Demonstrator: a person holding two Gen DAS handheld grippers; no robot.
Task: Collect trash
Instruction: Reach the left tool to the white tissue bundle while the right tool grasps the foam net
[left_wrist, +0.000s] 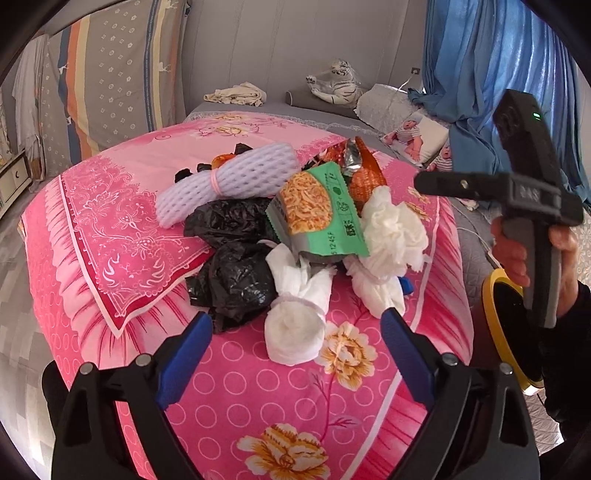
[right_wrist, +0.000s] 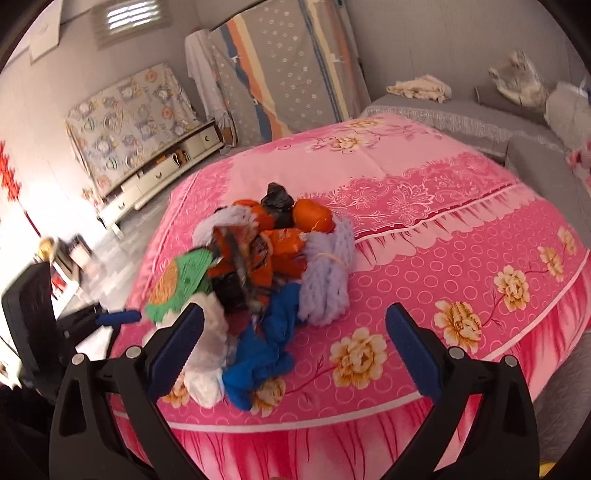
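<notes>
Two tongs, both spread wide, nothing pinched. Left tongs (left_wrist: 295, 343) hover low over the pink floral quilt (left_wrist: 258, 398) on the bed, blue pads on either side of the near edge of the trash pile, not touching it. Ahead-left of them: black plastic bag (left_wrist: 232, 280), crumpled, with a white foam net roll (left_wrist: 225, 181) farther beyond it. Straight ahead, between the pads: tied white tissue bundle (left_wrist: 295, 325), nearest piece, lying on the quilt. Behind it a green snack wrapper (left_wrist: 317, 210) propped on the pile, orange wrappers (left_wrist: 365, 177) past that. Ahead-right: fluffy white tissue wad (left_wrist: 395, 229) and another white bundle below it. Far right in this view a hand (left_wrist: 517, 254) holds the other handle, with a yellow-rimmed round thing (left_wrist: 495, 314) below it; cannot tell what it is.

Right tongs (right_wrist: 293, 343) also over the quilt, view blurred. Left pad overlaps a white tissue piece (right_wrist: 203, 380) at the pile's near side; contact unclear. Between the pads, ahead: blue crumpled glove or bag (right_wrist: 266, 354). Beyond: foam net, orange wrappers, black bag, green wrapper to the left. Right of the pads: bare quilt.
</notes>
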